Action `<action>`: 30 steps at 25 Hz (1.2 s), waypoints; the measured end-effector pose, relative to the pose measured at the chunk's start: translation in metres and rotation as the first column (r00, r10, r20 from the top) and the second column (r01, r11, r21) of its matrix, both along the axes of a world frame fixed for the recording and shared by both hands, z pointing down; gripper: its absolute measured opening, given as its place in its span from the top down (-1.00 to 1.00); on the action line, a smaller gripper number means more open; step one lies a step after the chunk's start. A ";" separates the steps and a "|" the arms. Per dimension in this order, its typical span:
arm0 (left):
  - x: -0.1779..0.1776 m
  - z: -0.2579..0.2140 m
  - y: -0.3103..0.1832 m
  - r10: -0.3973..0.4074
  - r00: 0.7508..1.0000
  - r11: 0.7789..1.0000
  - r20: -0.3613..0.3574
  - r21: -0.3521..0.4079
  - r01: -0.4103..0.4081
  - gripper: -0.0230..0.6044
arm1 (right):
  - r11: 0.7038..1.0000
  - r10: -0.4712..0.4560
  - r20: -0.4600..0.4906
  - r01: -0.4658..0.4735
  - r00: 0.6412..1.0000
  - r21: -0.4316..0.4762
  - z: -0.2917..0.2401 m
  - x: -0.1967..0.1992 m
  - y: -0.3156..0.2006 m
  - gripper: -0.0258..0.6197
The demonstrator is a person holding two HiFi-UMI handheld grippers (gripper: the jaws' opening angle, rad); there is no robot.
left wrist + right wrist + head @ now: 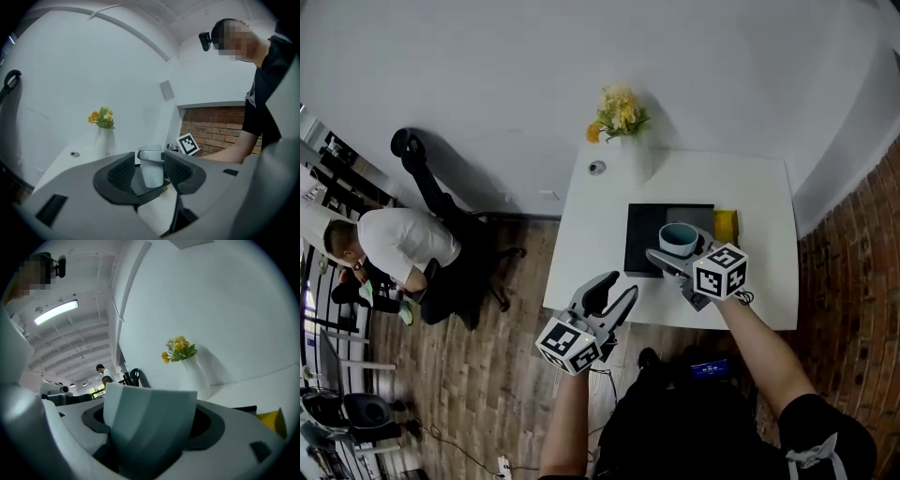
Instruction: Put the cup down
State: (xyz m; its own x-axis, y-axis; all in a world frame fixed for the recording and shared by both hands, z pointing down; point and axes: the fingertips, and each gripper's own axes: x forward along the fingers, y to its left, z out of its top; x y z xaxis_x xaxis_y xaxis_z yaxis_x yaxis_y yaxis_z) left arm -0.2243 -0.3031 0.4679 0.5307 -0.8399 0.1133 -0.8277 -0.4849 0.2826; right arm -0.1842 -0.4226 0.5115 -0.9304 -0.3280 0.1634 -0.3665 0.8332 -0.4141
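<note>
A pale cup (679,231) with a teal inside hangs upright just above a black mat (642,239) on the white table (750,197). My right gripper (677,249) is shut on it, one finger on each side. In the right gripper view the cup (150,411) fills the space between the jaws of the right gripper (150,432). My left gripper (617,287) hovers at the table's front left edge, open and empty. In the left gripper view the left gripper (150,173) frames the distant cup (151,159) between its spread jaws.
A white vase (630,155) of yellow flowers stands at the table's back edge, with a small round fitting (597,168) to its left. A yellow object (726,225) lies right of the mat. A seated person (389,248) is far left; a brick wall (853,309) runs along the right.
</note>
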 end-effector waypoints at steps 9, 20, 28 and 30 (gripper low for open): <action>-0.014 0.007 -0.012 -0.006 1.000 1.000 -0.016 -0.022 0.005 0.29 | 0.999 -0.027 -0.037 0.026 0.999 -0.026 0.035 -0.051 -0.030 -0.38; -0.025 0.015 -0.035 -0.011 1.000 0.999 -0.029 -0.033 0.010 0.29 | 0.995 -0.082 -0.100 0.086 0.992 0.046 0.061 -0.089 -0.045 -0.38; -0.040 0.022 -0.030 -0.051 0.998 0.997 -0.034 -0.054 0.049 0.29 | 0.959 -0.155 -0.169 0.189 0.973 0.211 0.063 -0.111 -0.026 -0.38; -0.042 0.023 -0.030 -0.059 0.998 0.997 -0.036 -0.053 0.057 0.29 | 0.947 -0.168 -0.179 0.209 0.969 0.246 0.062 -0.108 -0.022 -0.38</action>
